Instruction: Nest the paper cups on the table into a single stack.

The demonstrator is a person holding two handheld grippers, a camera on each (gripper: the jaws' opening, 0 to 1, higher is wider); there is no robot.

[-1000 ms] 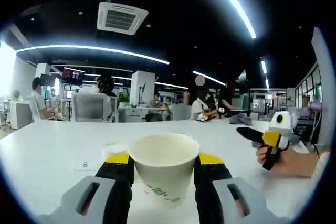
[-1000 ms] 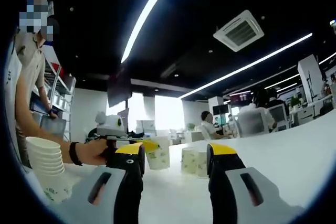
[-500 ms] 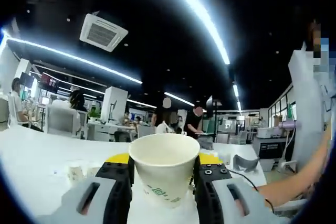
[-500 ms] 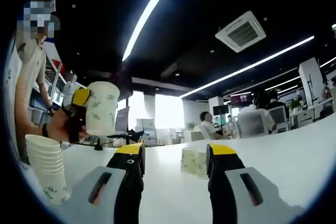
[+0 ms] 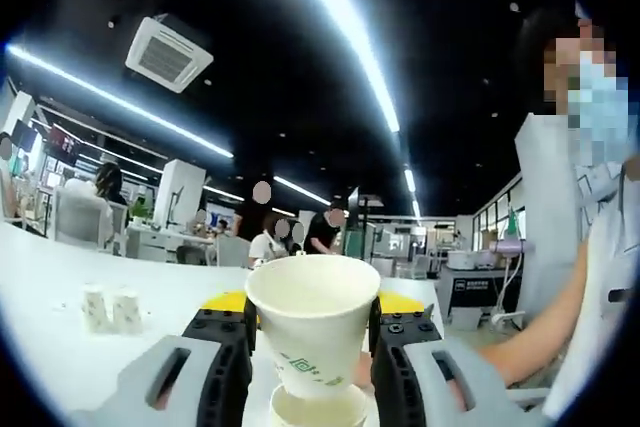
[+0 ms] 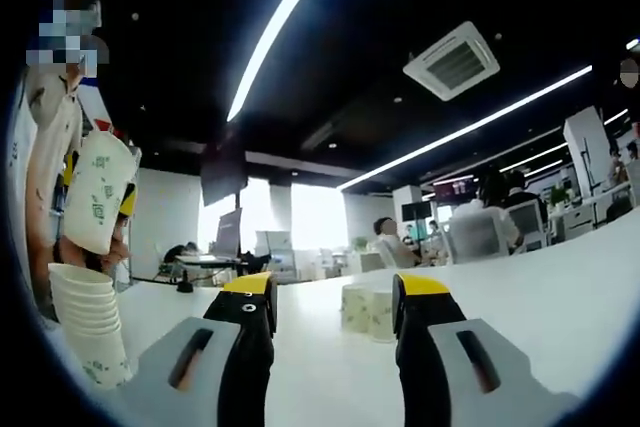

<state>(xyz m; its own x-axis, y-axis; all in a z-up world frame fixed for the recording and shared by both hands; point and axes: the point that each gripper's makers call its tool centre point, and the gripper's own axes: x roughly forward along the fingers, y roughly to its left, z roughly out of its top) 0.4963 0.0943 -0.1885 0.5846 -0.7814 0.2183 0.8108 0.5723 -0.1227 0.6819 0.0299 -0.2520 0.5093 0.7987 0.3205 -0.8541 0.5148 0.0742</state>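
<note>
The cup, clenched in the left gripper, has swung over the stack at lower left (right gripper fingers released above the counter).

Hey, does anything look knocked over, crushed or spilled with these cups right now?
Nothing stands out. The cup in the left gripper is uncrushed, hanging over the stack, which stands upright on the table. The two loose cups also stand upright.
</note>
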